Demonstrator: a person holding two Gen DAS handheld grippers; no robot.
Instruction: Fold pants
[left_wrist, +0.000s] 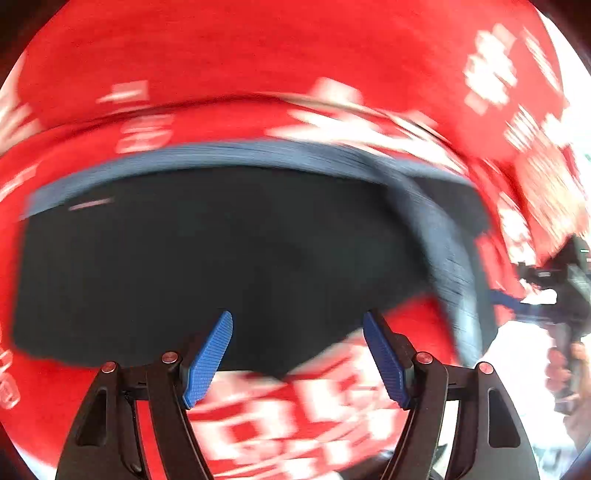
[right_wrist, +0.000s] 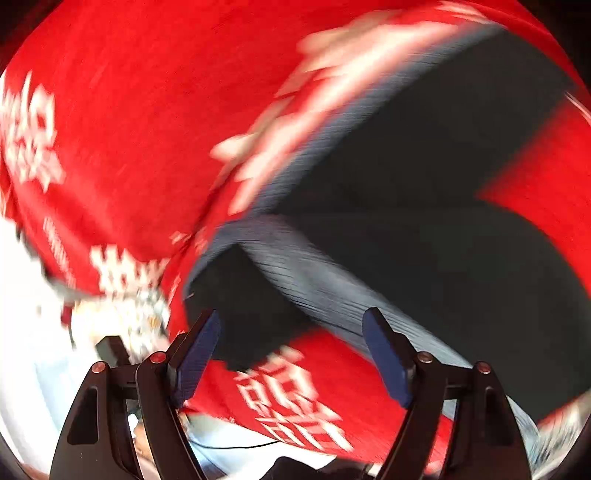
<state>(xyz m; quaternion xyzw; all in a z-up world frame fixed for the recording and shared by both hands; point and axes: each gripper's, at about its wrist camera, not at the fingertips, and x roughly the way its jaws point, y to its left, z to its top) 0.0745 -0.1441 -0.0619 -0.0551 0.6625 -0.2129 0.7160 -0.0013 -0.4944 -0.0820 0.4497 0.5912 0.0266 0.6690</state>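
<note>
Dark pants (left_wrist: 221, 258) with a grey ribbed waistband (left_wrist: 258, 151) lie folded on a red cloth; both views are smeared by motion. My left gripper (left_wrist: 297, 317) hovers open over the near edge of the pants, with nothing between its blue pads. In the right wrist view the pants (right_wrist: 443, 240) fill the right side, and a folded band of waistband (right_wrist: 314, 280) runs across them. My right gripper (right_wrist: 293, 314) is open above that band's corner and holds nothing. It also shows at the right edge of the left wrist view as my right gripper (left_wrist: 517, 295).
The red cloth (left_wrist: 258, 55) with white printed characters covers the table and drops over its edge (right_wrist: 129, 110). A person's hand (left_wrist: 565, 369) grips the right tool. A bright pale floor and blurred clutter (right_wrist: 122, 317) lie past the cloth's left edge.
</note>
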